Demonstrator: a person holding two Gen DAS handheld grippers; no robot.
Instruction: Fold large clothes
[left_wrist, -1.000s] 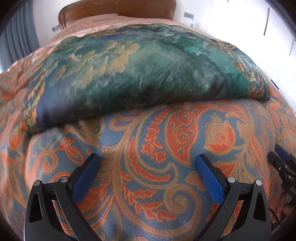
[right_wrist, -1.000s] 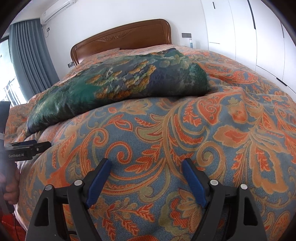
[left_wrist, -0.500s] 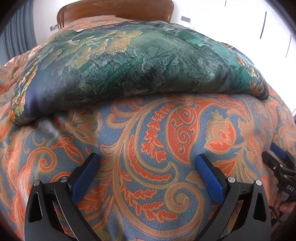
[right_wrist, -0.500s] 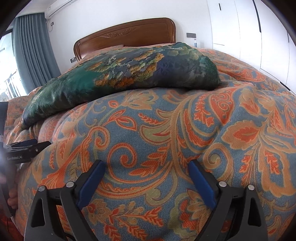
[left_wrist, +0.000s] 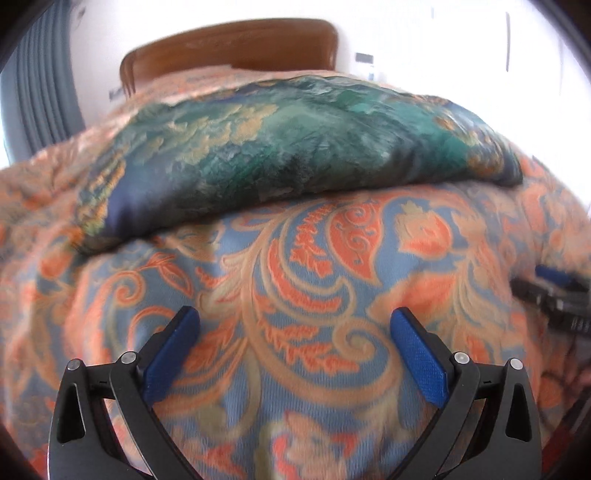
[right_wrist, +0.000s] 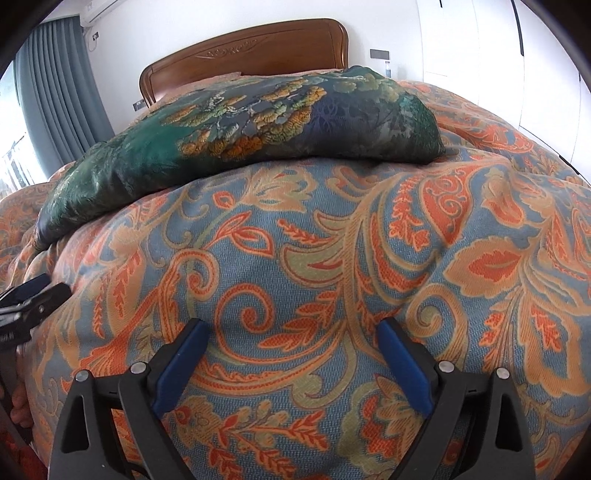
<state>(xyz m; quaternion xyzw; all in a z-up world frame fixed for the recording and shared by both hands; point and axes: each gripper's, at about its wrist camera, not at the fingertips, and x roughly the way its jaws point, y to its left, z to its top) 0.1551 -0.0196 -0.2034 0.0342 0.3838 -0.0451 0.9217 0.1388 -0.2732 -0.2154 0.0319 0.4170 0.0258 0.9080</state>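
A large green and blue patterned garment (left_wrist: 295, 147) lies folded across the bed, beyond both grippers; it also shows in the right wrist view (right_wrist: 240, 136). My left gripper (left_wrist: 295, 325) is open and empty, held low over the orange and blue bedspread (left_wrist: 314, 277), short of the garment's near edge. My right gripper (right_wrist: 291, 336) is open and empty over the same bedspread (right_wrist: 332, 258). The right gripper shows at the right edge of the left wrist view (left_wrist: 554, 291), and the left gripper at the left edge of the right wrist view (right_wrist: 29, 299).
A wooden headboard (right_wrist: 243, 55) stands at the far end of the bed. Grey curtains (right_wrist: 55, 92) hang at the left and white wardrobe doors (right_wrist: 498, 55) stand at the right.
The left gripper has pulled back and tilted up, so the garment sits farther away; its view is blurred. The right gripper has moved closer to the garment. Both stay open.
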